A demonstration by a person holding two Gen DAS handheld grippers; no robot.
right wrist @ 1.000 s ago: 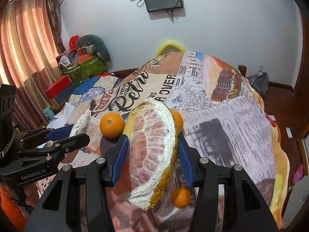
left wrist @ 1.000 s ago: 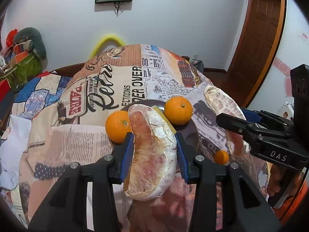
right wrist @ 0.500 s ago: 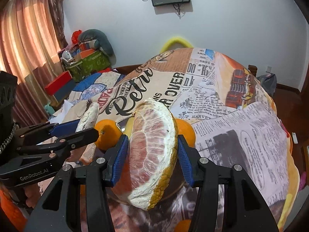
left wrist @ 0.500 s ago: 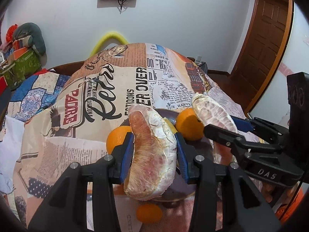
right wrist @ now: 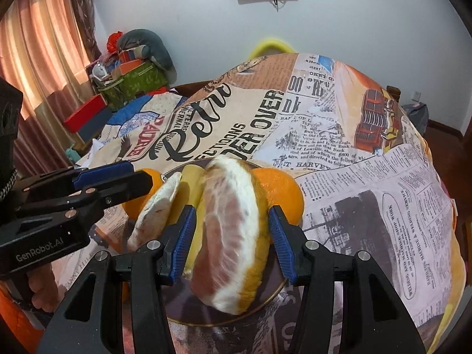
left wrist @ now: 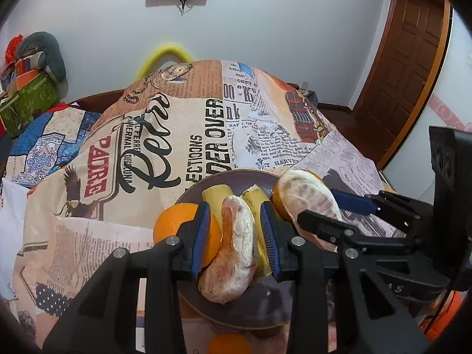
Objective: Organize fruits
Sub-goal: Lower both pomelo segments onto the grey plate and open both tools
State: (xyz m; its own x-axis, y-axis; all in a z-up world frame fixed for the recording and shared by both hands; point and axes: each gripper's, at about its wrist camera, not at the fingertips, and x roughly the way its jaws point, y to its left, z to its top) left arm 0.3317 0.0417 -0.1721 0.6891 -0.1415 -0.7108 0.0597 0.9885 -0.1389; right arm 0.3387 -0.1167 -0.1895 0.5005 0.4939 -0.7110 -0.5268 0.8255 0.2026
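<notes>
A dark plate (left wrist: 236,314) sits on the newspaper-print tablecloth and also shows in the right wrist view (right wrist: 206,318). My left gripper (left wrist: 235,233) is open around a pink pomelo wedge (left wrist: 234,253) that rests on the plate. My right gripper (right wrist: 230,233) is open around a bigger pomelo wedge (right wrist: 233,230) over the plate, blurred at its lower end. Oranges lie at the plate's left (left wrist: 180,224) and right (right wrist: 280,188). Yellow peel pieces (left wrist: 216,199) lie on the plate.
A small orange (left wrist: 228,343) lies on the cloth just in front of the plate. The tablecloth (left wrist: 177,124) stretches far behind. Boxes and clutter (right wrist: 129,76) stand at the far left, a wooden door (left wrist: 407,59) at the right.
Both grippers moved forward and down over the plate. Both sets of jaws have widened, and both pomelo wedges now sit lower between them; the right one looks in motion.
</notes>
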